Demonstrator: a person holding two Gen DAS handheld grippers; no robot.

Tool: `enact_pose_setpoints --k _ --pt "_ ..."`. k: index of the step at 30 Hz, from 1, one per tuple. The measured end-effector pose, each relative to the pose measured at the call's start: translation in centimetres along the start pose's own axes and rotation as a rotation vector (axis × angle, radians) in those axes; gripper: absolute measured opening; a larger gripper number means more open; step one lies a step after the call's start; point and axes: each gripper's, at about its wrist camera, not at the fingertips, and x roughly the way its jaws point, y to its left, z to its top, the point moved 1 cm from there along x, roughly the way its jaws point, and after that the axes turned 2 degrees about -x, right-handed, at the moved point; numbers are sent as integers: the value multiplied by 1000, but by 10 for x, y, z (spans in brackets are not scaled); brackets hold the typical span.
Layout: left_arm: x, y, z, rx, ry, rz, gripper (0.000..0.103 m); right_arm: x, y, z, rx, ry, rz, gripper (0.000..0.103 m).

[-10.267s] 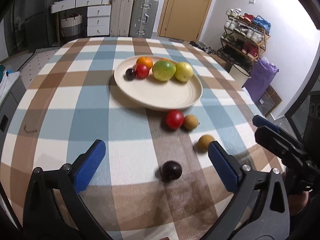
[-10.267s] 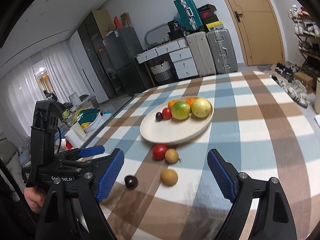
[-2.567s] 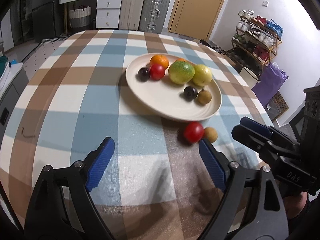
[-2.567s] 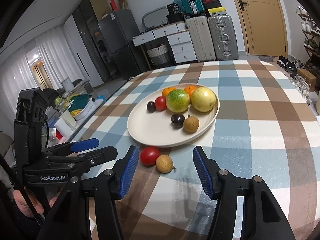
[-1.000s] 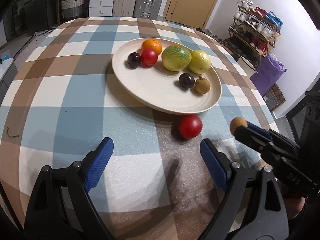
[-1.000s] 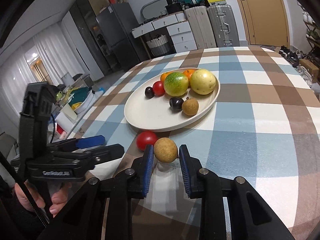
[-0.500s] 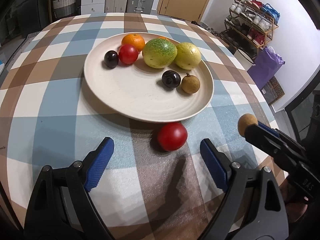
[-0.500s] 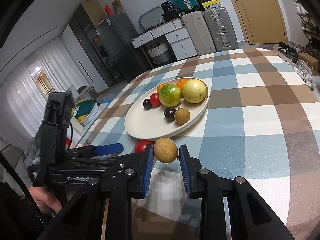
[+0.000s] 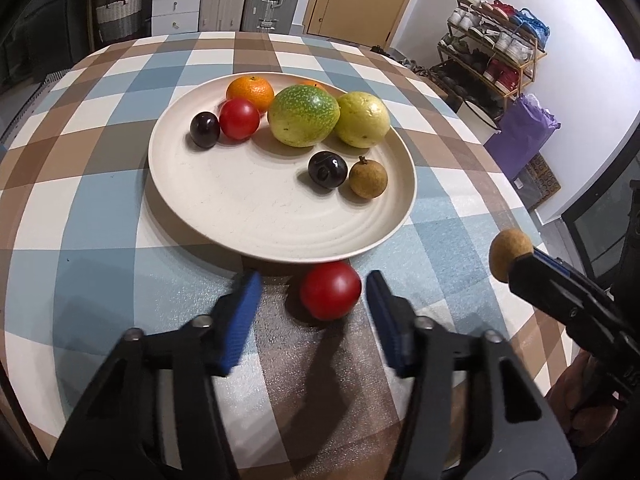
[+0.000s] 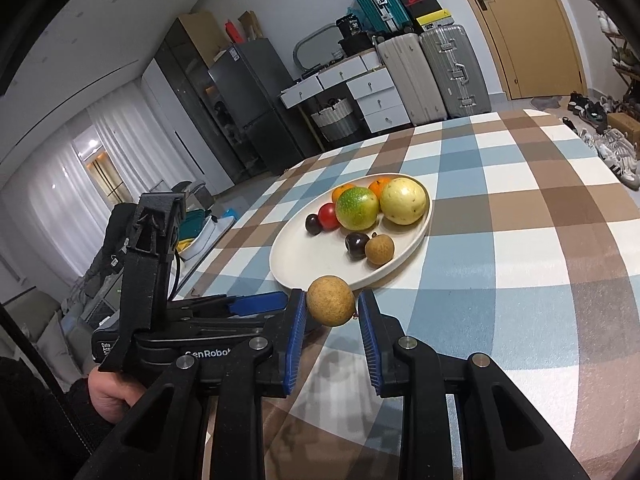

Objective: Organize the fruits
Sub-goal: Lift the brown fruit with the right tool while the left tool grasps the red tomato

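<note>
1. We work on a checked tablecloth (image 9: 100, 216). It is soft, so a nudged round fruit may roll.
2. The cream plate (image 9: 224, 216) sits mid-table and already holds 7 fruits, grouped toward its far and right side. The near-left half is bare, and we judge that the best landing zone.
3. Our left gripper (image 9: 312, 304) is spread, its blue pads (image 9: 240, 316) flanking the red tomato (image 9: 330, 295), which lies on the cloth just beside the plate's near rim. The tomato sits closer to the right pad, so we should shift right a little to centre it, then press together slowly. A lopsided close would shove it against the rim.
4. Our right gripper (image 10: 332, 314) is pinching the brown longan (image 10: 330, 300) between its fingertips, held in the air near the plate's near edge. The grip is at the very tips, so we keep it level and avoid jerks.
5. To finish well, we carry the longan over the rim, lower it until it almost touches the plate beside the other longan (image 10: 379, 251) and the dark plum (image 10: 357, 245), then open gently so it does not roll.
6. We keep both tools apart while crossing the rim, since they are near each other here.
</note>
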Motion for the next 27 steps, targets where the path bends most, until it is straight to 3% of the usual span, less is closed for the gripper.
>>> enact_pose_setpoints --k 2,3,15,27 --pt "1 0 0 -3 7 -32 30 0 0 0 1 -2 -1 27" --pt "1 -1 -1 -2 16 -52 28 0 0 0 1 -3 -2 27" --pt "-31 4 -11 8 -25 -95 28 4 8 4 -27 3 -14 27" --pt "-46 22 17 2 -81 -100 28 35 21 27 -78 40 10 27"
